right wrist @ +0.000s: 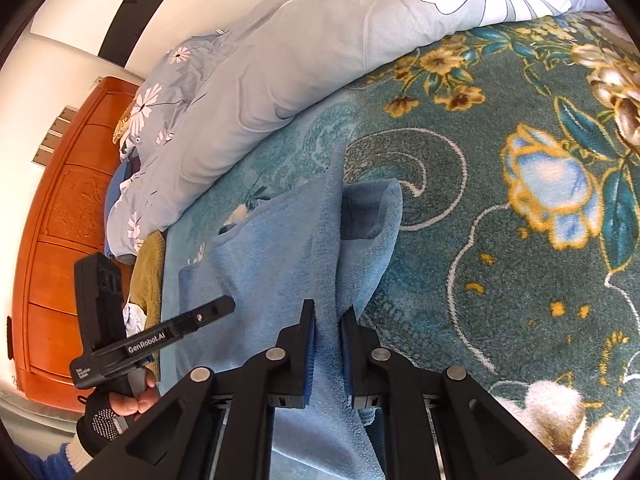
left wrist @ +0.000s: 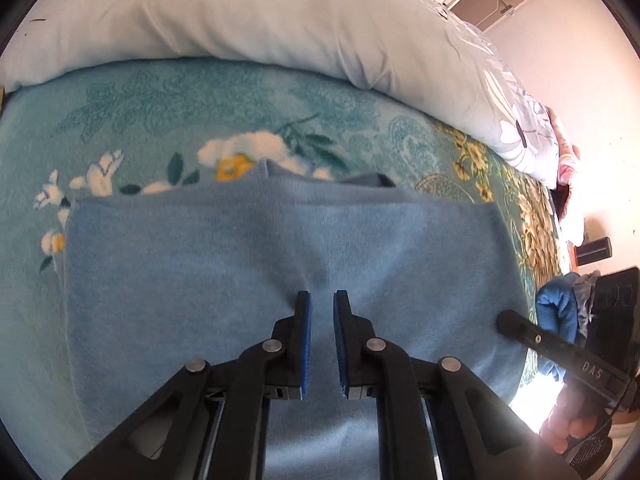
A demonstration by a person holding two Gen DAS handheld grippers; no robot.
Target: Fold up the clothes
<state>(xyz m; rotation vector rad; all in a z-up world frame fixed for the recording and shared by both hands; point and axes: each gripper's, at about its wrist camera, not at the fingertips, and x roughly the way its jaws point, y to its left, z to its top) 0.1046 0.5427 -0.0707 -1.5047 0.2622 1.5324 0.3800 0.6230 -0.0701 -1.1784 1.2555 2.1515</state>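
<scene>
A light blue fleece garment (left wrist: 280,248) lies spread on the teal flowered blanket (left wrist: 160,112), folded, with a darker piece peeking out at its far edge. My left gripper (left wrist: 321,300) hovers over its middle, jaws slightly apart with nothing between them. In the right wrist view the garment (right wrist: 280,248) has a raised fold along its right edge, and my right gripper (right wrist: 330,314) has that fold between its blue pads; the jaws stand narrowly apart around the cloth. The left gripper also shows in the right wrist view (right wrist: 224,304), over the garment's left side.
A pale blue flowered duvet (left wrist: 280,20) lies bunched along the far side of the bed. An orange wooden headboard (right wrist: 60,220) stands at the left. A dark blue cloth (left wrist: 556,316) hangs by the right hand. The patterned blanket (right wrist: 500,200) stretches to the right.
</scene>
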